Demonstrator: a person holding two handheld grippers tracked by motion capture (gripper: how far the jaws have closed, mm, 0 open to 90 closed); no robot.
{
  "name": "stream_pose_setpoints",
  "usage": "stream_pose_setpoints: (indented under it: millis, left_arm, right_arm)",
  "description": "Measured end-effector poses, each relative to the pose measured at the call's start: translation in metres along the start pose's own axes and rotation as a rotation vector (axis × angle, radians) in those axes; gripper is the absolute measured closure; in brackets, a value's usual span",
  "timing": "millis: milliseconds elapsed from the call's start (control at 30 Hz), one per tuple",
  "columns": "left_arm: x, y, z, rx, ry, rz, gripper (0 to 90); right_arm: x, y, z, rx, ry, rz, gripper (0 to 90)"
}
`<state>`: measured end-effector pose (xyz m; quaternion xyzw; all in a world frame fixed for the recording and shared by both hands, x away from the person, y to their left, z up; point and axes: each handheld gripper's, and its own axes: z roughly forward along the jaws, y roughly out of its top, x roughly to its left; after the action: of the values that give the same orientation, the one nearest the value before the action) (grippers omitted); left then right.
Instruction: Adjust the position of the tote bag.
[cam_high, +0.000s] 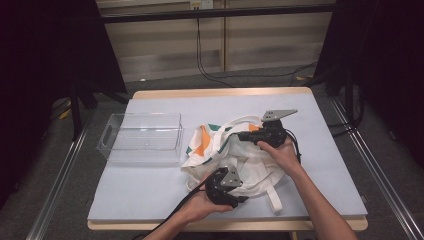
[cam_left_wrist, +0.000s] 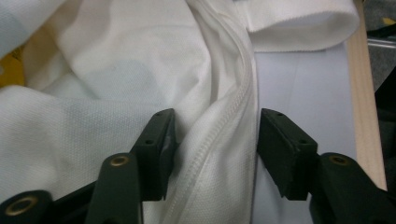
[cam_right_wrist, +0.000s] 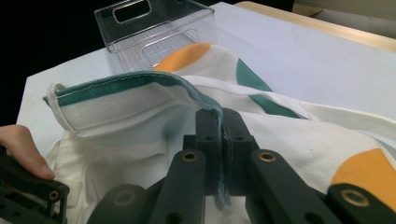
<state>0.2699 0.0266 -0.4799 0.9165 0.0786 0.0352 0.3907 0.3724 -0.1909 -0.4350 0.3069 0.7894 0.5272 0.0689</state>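
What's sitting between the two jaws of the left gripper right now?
A zipped seam of the white tote bag lies between the left gripper's open jaws, seen in the left gripper view.

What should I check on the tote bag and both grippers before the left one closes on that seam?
1. Right gripper clamped on the bag's green-trimmed edge: ok, jaws shut with the fabric pinched between them.
2. Left gripper straddling the seam: ok, the seam runs between the pads.
3. Left pads pressing the cloth: not ok, jaws stand apart; one pad touches the fabric, the other is off it.
4. Tote bag fully on the table: ok.
5. Clear plastic bin out of the way: ok, it sits apart, left of the bag in the high view.
6. Strap free of the left gripper: cannot tell.
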Motion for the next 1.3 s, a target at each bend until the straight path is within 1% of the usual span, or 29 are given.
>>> stream_pose_setpoints:
  millis: [33,67,100,133,167,200,233,267,367,400,467,567,600,633,667,700,733,767,867,900,933,967,1000,1033,1067,1133,1233,1267,1300]
  left_arm:
    - [0.000,0.001,-0.001,0.014,-0.004,-0.001,50.9]
    - [0.001,0.001,-0.001,0.015,-0.003,-0.005,54.6]
    - [0.002,0.001,-0.002,0.013,-0.006,-0.007,65.8]
    - [0.007,0.000,-0.004,0.021,-0.010,-0.026,72.1]
    - [0.007,0.000,-0.004,0.021,-0.010,-0.026,77.3]
    - [0.009,-0.001,-0.005,0.011,-0.033,-0.039,77.3]
    - [0.008,-0.001,-0.007,-0.005,-0.027,-0.027,80.8]
    - [0.008,-0.001,-0.008,0.000,-0.045,-0.034,81.2]
    - [0.007,0.001,-0.011,-0.010,-0.048,-0.048,81.7]
    - [0.008,0.003,-0.013,-0.027,-0.058,-0.055,81.8]
    - [0.008,0.007,-0.021,-0.031,-0.057,-0.052,81.9]
    - [0.009,0.008,-0.024,-0.039,-0.064,-0.063,81.9]
    - [0.008,0.008,-0.027,-0.018,-0.066,-0.052,82.0]
    - [0.008,0.008,-0.027,-0.018,-0.066,-0.052,82.1]
    - [0.007,0.008,-0.027,-0.035,-0.077,-0.068,82.1]
    - [0.008,0.008,-0.028,-0.029,-0.082,-0.058,82.4]
    - [0.006,0.008,-0.028,-0.048,-0.084,-0.064,82.7]
    - [0.006,0.009,-0.029,-0.039,-0.085,-0.054,83.1]
    - [0.006,0.009,-0.031,-0.037,-0.095,-0.062,83.3]
    - [0.005,0.010,-0.032,-0.034,-0.091,-0.054,83.4]
    - [0.006,0.011,-0.033,-0.039,-0.095,-0.058,83.4]
    - [0.008,0.012,-0.035,-0.064,-0.118,-0.074,83.7]
    - [0.008,0.012,-0.035,-0.064,-0.118,-0.074,83.8]
    - [0.008,0.013,-0.037,-0.058,-0.116,-0.074,83.8]
    - [0.008,0.013,-0.036,-0.060,-0.130,-0.084,84.1]
    - [0.007,0.013,-0.033,-0.054,-0.130,-0.069,84.2]
    - [0.005,0.013,-0.031,-0.040,-0.132,-0.055,84.3]
    - [0.004,0.013,-0.033,-0.020,-0.130,-0.053,84.4]
    - [0.004,0.014,-0.034,-0.022,-0.135,-0.053,84.4]
  right_arm:
    - [-0.002,0.000,0.000,0.002,0.007,0.009,86.9]
    - [-0.004,0.001,0.001,0.005,0.014,0.016,86.8]
    - [-0.008,0.003,0.001,0.017,0.026,0.028,86.7]
    - [-0.009,0.004,0.001,0.019,0.025,0.031,86.7]
    - [-0.009,0.004,0.001,0.019,0.025,0.031,86.7]
    - [-0.010,0.005,0.001,0.021,0.029,0.030,86.7]
    - [-0.010,0.007,0.003,0.031,0.025,0.026,86.7]
    - [-0.010,0.008,0.003,0.034,0.028,0.024,86.7]
    - [-0.015,0.012,0.003,0.033,0.028,0.032,86.7]
    - [-0.017,0.014,0.004,0.033,0.022,0.033,86.7]
    - [-0.020,0.019,0.005,0.042,0.004,0.041,86.6]
    - [-0.023,0.027,0.005,0.054,-0.014,0.033,86.6]
    - [-0.027,0.036,0.005,0.060,-0.028,0.029,86.6]
    - [-0.027,0.036,0.005,0.060,-0.028,0.029,86.6]
    - [-0.029,0.038,0.005,0.059,-0.032,0.026,86.7]
    - [-0.032,0.042,0.004,0.059,-0.037,0.030,86.7]
    - [-0.035,0.045,0.004,0.064,-0.043,0.037,86.7]
    - [-0.045,0.050,0.004,0.081,-0.056,0.060,86.7]
    - [-0.052,0.053,0.005,0.089,-0.073,0.077,86.7]
    - [-0.060,0.057,0.005,0.096,-0.088,0.096,86.7]
    - [-0.060,0.057,0.005,0.096,-0.088,0.096,86.7]
    - [-0.066,0.060,0.006,0.107,-0.100,0.102,86.8]
    - [-0.066,0.060,0.006,0.107,-0.100,0.102,86.8]
    - [-0.069,0.062,0.006,0.111,-0.109,0.104,86.9]
    - [-0.075,0.065,0.007,0.089,-0.104,0.127,86.9]
    - [-0.080,0.066,0.011,0.123,-0.117,0.119,86.7]
    - [-0.086,0.067,0.015,0.134,-0.129,0.130,86.8]
    - [-0.091,0.067,0.019,0.137,-0.153,0.137,87.0]
    - [-0.094,0.068,0.020,0.145,-0.171,0.146,87.1]
